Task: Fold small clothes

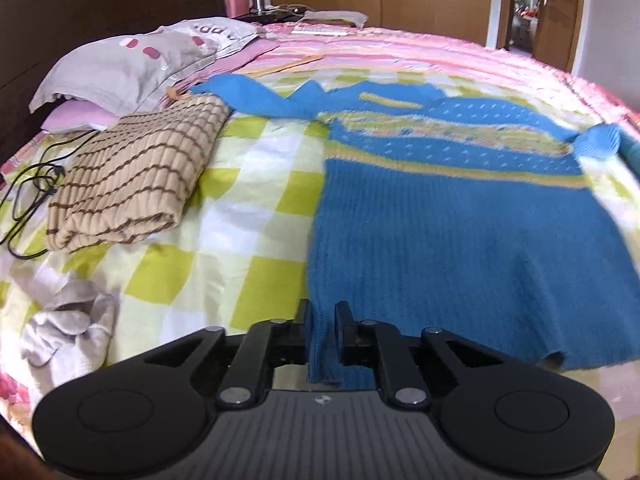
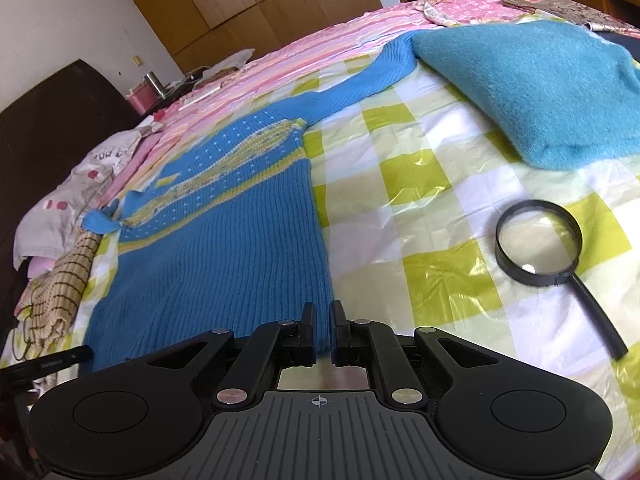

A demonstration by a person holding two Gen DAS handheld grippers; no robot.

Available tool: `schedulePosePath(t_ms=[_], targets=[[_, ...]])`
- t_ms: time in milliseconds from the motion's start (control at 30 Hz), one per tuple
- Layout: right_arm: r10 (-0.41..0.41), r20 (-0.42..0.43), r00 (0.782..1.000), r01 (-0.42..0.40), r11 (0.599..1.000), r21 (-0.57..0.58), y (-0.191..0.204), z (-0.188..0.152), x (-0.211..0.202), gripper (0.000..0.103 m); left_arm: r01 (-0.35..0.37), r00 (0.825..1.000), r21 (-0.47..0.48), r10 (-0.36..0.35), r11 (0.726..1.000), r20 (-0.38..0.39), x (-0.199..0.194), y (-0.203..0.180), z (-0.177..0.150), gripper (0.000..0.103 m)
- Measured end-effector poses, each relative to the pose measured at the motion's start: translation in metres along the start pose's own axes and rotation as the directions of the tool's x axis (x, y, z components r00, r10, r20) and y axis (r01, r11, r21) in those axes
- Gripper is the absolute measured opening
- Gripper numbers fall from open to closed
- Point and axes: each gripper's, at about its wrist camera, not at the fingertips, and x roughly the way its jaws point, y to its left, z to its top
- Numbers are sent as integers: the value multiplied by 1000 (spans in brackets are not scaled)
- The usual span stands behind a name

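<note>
Nearby, striped fold (image 1: 132, 176) and magnifier (image 2: 538, 246) flank sweater (image 1: 460, 216), hem pinched by both tools (image 1: 323, 330) (image 2: 323, 330).

Your left wrist camera sits low over the near edge of the bed (image 1: 248, 184), facing the headboard (image 1: 100, 12) at 10 o'clock, its fingers at the blue sweater (image 1: 460, 216) hem. Your right wrist camera looks from the same near edge, seemingly further right, with the magnifying glass (image 2: 538, 248) at 2 o'clock. Both views share the sweater, striped folded cloth (image 1: 132, 176) and pillow (image 1: 120, 64).
</note>
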Motion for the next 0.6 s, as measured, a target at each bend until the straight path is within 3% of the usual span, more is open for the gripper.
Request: schedulePosePath(t_ms=[100,233,433,600], targets=[[-2,-2,1000,2,1000,-18,6,6,8,10,27,999,13,-28,1000,34,-5,-8,8,26],[9,-13,1000,-9,999,-43,15,11,20,12,44,997,68,-48,997,65,1,-22,16,48],[-56,-21,998,54,996,-73,18,13,35,40,43,999,83,-45,996,20,17,-18,11,52],[-82,-29,996,77,987,-144,22,7,39,42,11,1000,54,-11,999,9,18,1,0,61]])
